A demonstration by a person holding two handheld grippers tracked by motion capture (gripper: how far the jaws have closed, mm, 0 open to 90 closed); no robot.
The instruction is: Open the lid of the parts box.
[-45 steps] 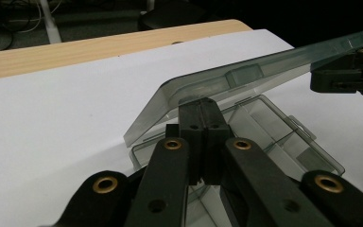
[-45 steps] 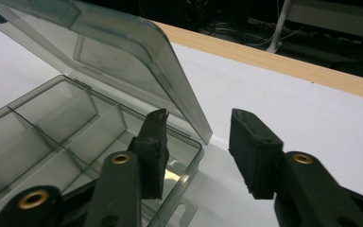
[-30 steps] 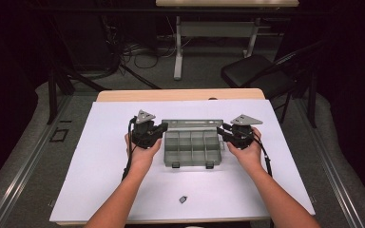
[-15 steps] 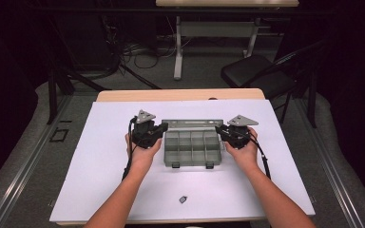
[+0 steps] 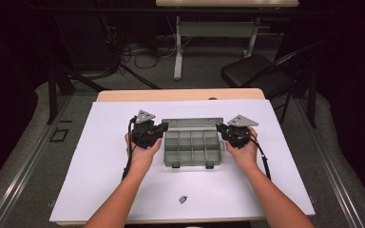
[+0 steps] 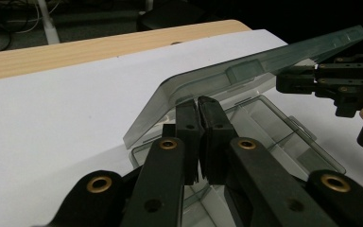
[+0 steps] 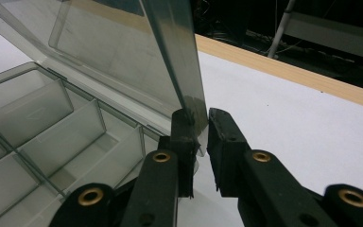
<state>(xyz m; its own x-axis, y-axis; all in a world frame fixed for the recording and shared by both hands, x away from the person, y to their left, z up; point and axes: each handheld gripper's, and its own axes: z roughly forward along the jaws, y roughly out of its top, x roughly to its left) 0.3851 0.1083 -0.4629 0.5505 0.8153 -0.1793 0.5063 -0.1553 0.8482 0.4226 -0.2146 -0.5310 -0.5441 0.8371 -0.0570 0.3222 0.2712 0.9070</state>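
Box [image 5: 191,148] mid-table [image 5: 100,142], lid [image 6: 246,75] half raised. Right gripper [image 7: 199,124] pinching lid's edge; left gripper [image 6: 198,106] pressed together under it, holding nothing. Could slip from that thin pinch and drop shut, or drag box off line.

Both grippers — left gripper [image 5: 159,129] and right gripper [image 5: 222,129] — were matte black, with brass-ringed pivot holes behind the jaws, grey three-cornered plates on top and black cables trailing back; the forearms were bare — no sleeves.
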